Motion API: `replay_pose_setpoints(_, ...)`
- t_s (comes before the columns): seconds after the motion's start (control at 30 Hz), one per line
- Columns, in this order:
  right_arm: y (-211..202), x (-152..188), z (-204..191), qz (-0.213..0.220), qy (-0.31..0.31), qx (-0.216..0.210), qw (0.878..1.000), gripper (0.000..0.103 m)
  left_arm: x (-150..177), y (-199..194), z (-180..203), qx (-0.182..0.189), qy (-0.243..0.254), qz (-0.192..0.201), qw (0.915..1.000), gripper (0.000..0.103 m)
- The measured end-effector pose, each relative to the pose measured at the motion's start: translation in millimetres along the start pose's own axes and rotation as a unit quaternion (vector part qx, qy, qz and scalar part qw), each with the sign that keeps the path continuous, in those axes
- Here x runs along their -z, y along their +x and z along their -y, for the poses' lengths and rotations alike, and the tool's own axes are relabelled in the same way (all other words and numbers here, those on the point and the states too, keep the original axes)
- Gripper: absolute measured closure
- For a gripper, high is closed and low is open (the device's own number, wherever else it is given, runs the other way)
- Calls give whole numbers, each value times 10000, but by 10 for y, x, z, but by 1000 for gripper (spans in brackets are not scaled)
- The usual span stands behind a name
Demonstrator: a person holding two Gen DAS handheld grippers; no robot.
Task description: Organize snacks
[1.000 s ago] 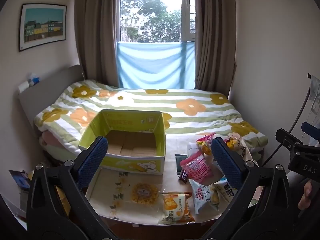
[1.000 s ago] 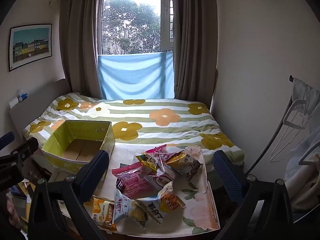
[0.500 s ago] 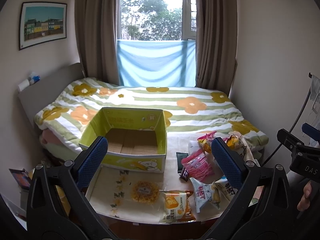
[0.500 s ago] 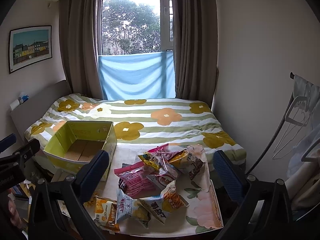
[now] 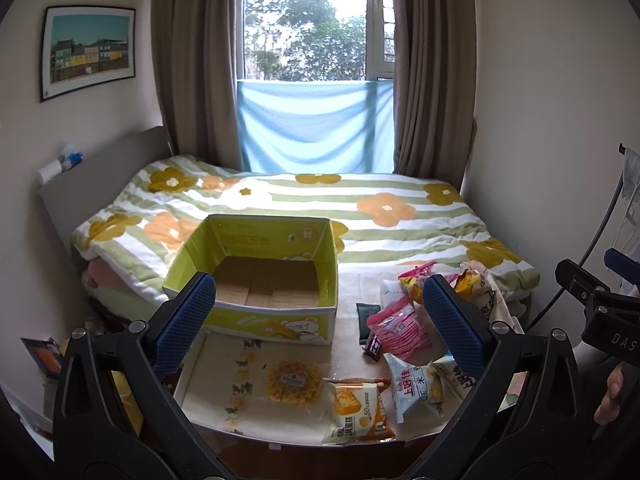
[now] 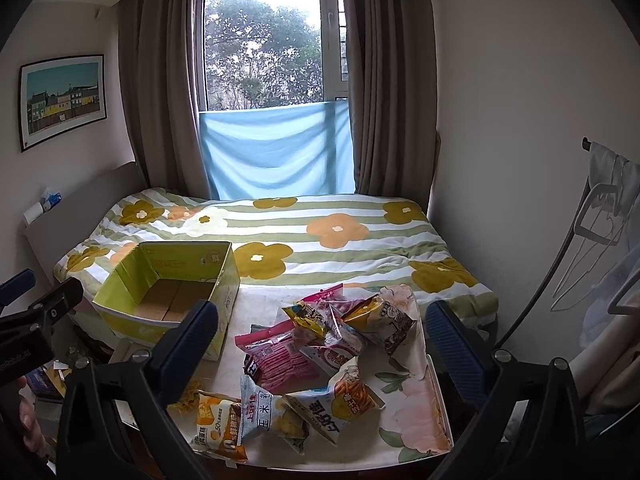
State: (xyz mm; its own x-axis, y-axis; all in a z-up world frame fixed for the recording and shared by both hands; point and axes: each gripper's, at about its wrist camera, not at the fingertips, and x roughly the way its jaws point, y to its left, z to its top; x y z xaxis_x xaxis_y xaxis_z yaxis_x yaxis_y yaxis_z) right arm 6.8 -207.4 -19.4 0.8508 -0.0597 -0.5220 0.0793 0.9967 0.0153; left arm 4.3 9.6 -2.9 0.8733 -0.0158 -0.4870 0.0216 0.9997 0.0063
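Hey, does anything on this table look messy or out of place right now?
Yes. The snack packets lie in a loose overlapping heap on the table's right half, while the yellow-green box beside them sits empty.

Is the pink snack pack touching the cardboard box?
Apart. The left wrist view shows bare tablecloth and a dark packet between the pink pack and the box.

Each hand-held black plastic gripper has two angular arms ending in fingers faced with dark blue dimpled rubber pads, and round silver screws sit at the arm joints. The other black gripper looks the same, and white lettering "DAS" marks its body at the left view's right edge.
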Motion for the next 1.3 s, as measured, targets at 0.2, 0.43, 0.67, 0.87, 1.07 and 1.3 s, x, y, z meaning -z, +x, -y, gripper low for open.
replay_pose_setpoints(0.2,2,1,-14,-14,-2,-12,10000,0,2,-2,-3,-2,-3,-1,10000,0)
replay_pose_setpoints(0.43,-47,5,-60,-23,-35,-34,10000,0,29,-25,-15,-1,-4,3,10000,0)
replay_pose_setpoints(0.67,-42,15,-55,-18,-27,-32,10000,0,32,-27,-11,11,0,4,10000,0)
replay_pose_setpoints(0.87,-42,28,-49,-11,-23,-37,10000,0,44,-48,-6,6,18,4,10000,0)
replay_pose_setpoints(1.07,-51,26,-64,-9,-40,-43,10000,0,22,-42,-17,-34,8,1,10000,0)
replay_pose_setpoints(1.3,-55,27,-76,7,-53,-44,10000,0,6,-57,-37,-3,-25,13,10000,0)
